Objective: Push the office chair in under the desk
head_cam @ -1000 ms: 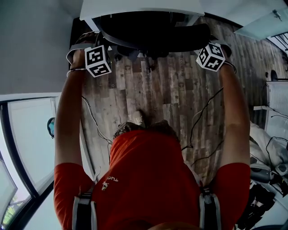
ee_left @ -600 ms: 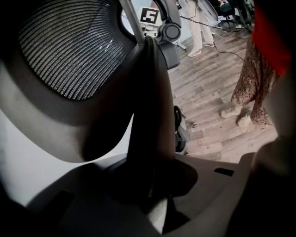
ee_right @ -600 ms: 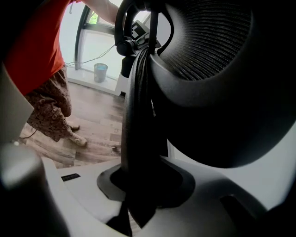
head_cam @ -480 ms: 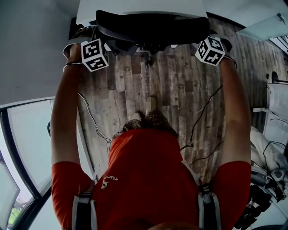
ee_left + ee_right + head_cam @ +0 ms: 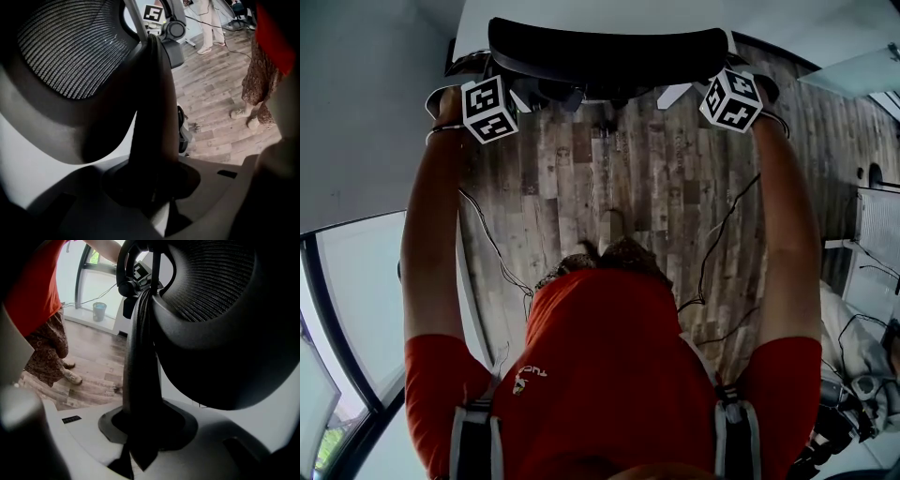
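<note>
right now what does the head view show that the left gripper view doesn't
Only the head view: the white desk top beyond the chair backrest, that backrest's full width, the glass wall on the left, and grey shoulder straps. Only the left gripper view: the left claw closed on the backrest's side edge, the mesh weave up close, and a bystander's legs in the distance. Both: the backrest, the wood floor and the person's orange shirt.
</note>
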Demonstrator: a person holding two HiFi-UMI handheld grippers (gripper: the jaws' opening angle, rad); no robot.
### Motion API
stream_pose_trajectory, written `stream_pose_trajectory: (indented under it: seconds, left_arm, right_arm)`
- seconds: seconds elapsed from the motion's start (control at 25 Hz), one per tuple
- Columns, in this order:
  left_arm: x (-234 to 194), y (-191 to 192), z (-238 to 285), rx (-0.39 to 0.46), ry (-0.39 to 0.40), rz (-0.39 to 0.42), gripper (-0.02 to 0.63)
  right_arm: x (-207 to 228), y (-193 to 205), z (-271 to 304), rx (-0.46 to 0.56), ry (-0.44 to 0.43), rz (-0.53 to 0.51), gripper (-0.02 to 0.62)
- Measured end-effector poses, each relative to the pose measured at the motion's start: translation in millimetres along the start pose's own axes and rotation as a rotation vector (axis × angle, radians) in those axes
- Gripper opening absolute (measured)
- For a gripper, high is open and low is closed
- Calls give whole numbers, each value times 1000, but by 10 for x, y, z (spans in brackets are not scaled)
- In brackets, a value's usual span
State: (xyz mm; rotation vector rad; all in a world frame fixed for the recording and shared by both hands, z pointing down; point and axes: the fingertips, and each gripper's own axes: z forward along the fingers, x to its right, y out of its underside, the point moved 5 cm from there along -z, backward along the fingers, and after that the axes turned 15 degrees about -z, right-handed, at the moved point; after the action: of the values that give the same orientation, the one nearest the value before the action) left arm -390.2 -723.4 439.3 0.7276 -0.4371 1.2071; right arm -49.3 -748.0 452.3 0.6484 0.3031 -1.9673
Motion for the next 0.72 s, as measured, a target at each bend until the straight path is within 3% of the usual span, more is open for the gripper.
stream_pose_trajectory:
  seconds: [0.4, 0.72]
  left_arm:
    - [-64, -149, 49, 4, -23, -15, 100]
    - [21, -124, 7, 23, -26, -29, 111]
  right_arm:
    - [138, 184, 22, 26, 10, -37, 115]
    - [103, 152, 30, 25, 13, 3, 149]
